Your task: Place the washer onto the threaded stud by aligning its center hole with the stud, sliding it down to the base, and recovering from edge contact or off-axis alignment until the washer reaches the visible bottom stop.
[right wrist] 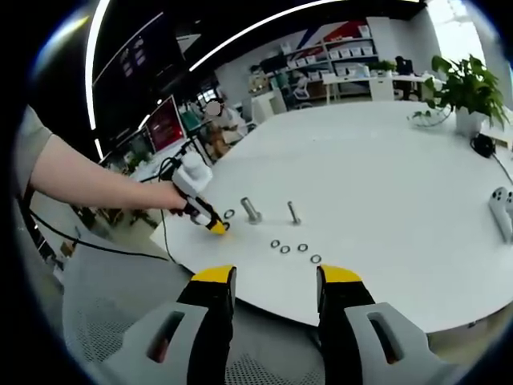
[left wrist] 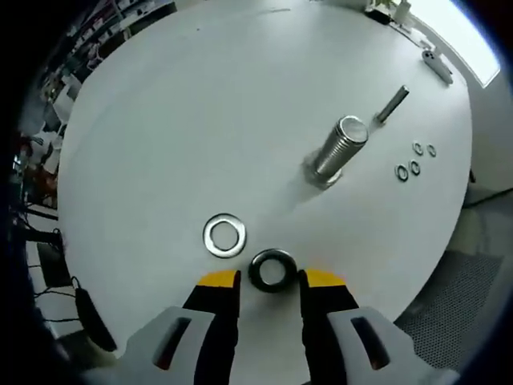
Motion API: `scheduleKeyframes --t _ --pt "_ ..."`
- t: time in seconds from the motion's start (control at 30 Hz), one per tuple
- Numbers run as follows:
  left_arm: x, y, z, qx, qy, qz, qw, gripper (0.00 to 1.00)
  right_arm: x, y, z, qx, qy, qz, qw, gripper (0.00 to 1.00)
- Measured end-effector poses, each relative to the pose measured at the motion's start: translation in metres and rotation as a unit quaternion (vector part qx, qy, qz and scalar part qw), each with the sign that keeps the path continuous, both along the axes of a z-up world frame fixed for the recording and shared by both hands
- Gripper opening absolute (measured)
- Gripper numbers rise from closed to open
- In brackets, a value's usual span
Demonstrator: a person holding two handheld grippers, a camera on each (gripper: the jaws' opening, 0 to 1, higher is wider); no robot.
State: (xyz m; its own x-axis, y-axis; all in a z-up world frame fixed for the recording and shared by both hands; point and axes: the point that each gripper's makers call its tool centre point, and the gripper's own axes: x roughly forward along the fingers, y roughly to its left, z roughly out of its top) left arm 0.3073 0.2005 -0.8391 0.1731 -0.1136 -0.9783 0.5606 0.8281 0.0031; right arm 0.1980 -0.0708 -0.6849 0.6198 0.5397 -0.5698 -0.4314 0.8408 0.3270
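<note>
In the left gripper view a dark washer (left wrist: 272, 270) lies flat on the white round table (left wrist: 184, 120), just ahead of my left gripper (left wrist: 271, 279), which is open with its yellow-tipped jaws either side of it. A bright steel washer (left wrist: 224, 236) lies to its left. The thick threaded stud (left wrist: 340, 149) stands upright farther off to the right. In the right gripper view my right gripper (right wrist: 271, 277) is open and holds nothing, off the table's near edge. There the left gripper (right wrist: 210, 218) shows far off in a person's hand, beside the thick stud (right wrist: 251, 210).
A thin bolt (left wrist: 392, 103) stands behind the thick stud, with several small washers (left wrist: 414, 160) to its right. In the right gripper view these small washers (right wrist: 293, 249) lie near the table edge, with a potted plant (right wrist: 465, 92) and a white controller (right wrist: 503, 210) at the right.
</note>
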Motion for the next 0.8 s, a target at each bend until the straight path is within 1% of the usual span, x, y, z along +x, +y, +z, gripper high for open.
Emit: scheduleKeyframes --t 0.13,0.33,0.73,0.77,0.8 --pt "-0.0005 -0.0007 0.0004 0.003 0.004 0.005 1.0 0.28 0.0006 -0.0009 0.0 0.002 0.0 -0.003 1.0 0.42" --pt "-0.0014 -0.0042 0.0004 0.009 0.011 -0.01 0.9999 0.25 0.0005 -0.0008 0.0002 0.002 0.0 -0.003 1.0 0.42" --pt "-0.001 -0.0038 0.0003 0.018 0.022 -0.01 0.9995 0.25 0.0011 -0.0017 0.0008 0.002 -0.002 -0.005 1.0 0.42" --pt "-0.0012 -0.0038 0.0006 0.017 0.023 -0.009 0.9995 0.24 0.0013 -0.0022 0.0008 0.001 -0.003 -0.006 1.0 0.42" --pt "-0.0001 -0.0046 0.0008 0.011 0.017 -0.006 0.9998 0.21 0.0011 -0.0022 0.0008 0.001 -0.003 -0.006 1.0 0.42"
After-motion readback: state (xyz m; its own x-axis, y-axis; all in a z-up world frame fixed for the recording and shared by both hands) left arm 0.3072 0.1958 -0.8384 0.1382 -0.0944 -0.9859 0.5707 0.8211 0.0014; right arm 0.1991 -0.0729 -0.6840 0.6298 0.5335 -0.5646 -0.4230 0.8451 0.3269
